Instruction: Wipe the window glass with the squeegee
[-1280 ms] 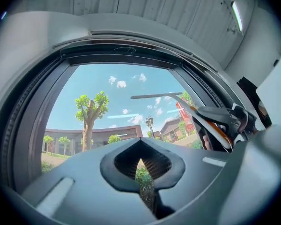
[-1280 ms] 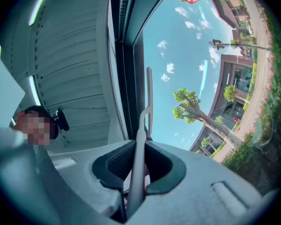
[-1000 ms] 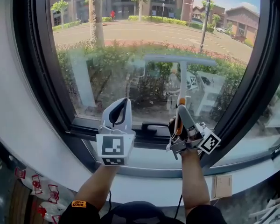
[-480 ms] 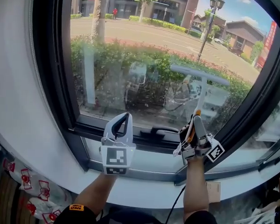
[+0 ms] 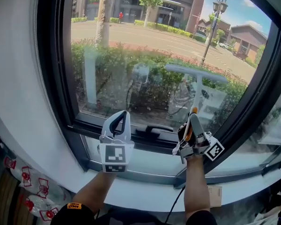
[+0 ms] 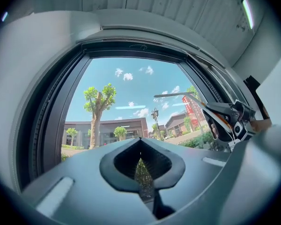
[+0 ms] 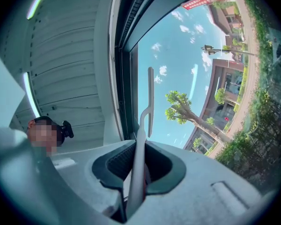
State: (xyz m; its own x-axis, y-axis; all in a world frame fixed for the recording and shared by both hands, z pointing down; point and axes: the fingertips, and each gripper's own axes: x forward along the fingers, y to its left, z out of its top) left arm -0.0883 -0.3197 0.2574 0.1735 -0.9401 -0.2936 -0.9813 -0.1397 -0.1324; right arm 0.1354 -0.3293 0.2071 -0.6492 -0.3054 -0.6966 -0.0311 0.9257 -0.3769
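The squeegee (image 5: 196, 74) stands upright in front of the window glass (image 5: 131, 55), its pale blade level across the lower right of the pane. I cannot tell whether the blade touches the glass. My right gripper (image 5: 191, 118) is shut on the squeegee's handle, just above the black lower frame. In the right gripper view the handle (image 7: 136, 163) runs up between the jaws to the blade (image 7: 150, 97). My left gripper (image 5: 122, 116) is held upright to the left of it, shut with nothing in it (image 6: 140, 144). The left gripper view shows the squeegee (image 6: 178, 95) off to the right.
A black window frame (image 5: 54, 78) surrounds the pane, with a black window handle (image 5: 152, 130) on its lower rail between the two grippers. A pale sill (image 5: 145, 165) runs below. Trees, hedges and a street lie outside. A patterned bag (image 5: 30, 184) lies at the lower left.
The right gripper and squeegee have shifted a little to the right along the pane, away from the left gripper. The head view has swung. Both grips stay the same.
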